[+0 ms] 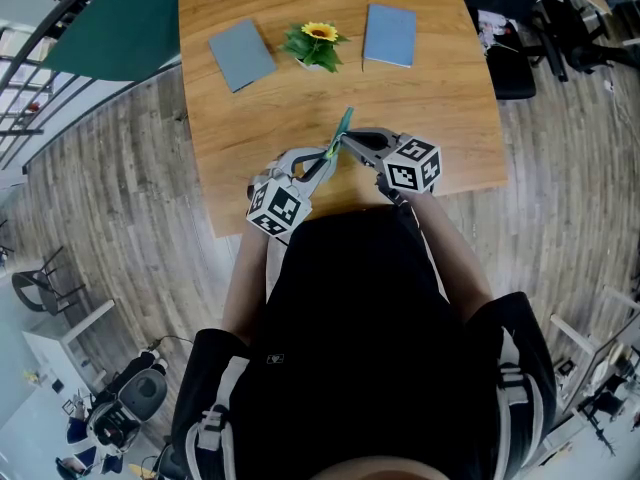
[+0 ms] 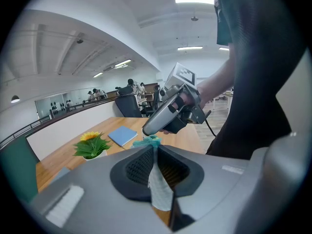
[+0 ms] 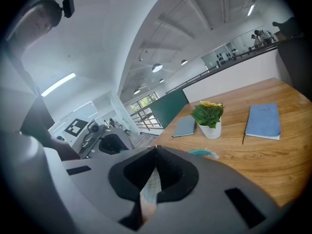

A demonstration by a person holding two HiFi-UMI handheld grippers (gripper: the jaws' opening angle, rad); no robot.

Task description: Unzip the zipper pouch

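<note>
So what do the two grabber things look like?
Both the left gripper and right gripper are smooth grey shells. Each carries a white cube printed with black square markers. Their fingers are lined with black ribbed pads. The person wears a black top.

On my tabletop (image 1: 440,98) the plant (image 1: 318,46) stands at twelve, the left notebook (image 1: 241,55) at eleven and the right notebook (image 1: 390,35) at one. The pouch (image 1: 343,126) is at six, between the left gripper (image 1: 326,158) and the right gripper (image 1: 346,142).

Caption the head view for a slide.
Left gripper and right gripper pinch a teal zipper pouch over a wooden table.
</note>
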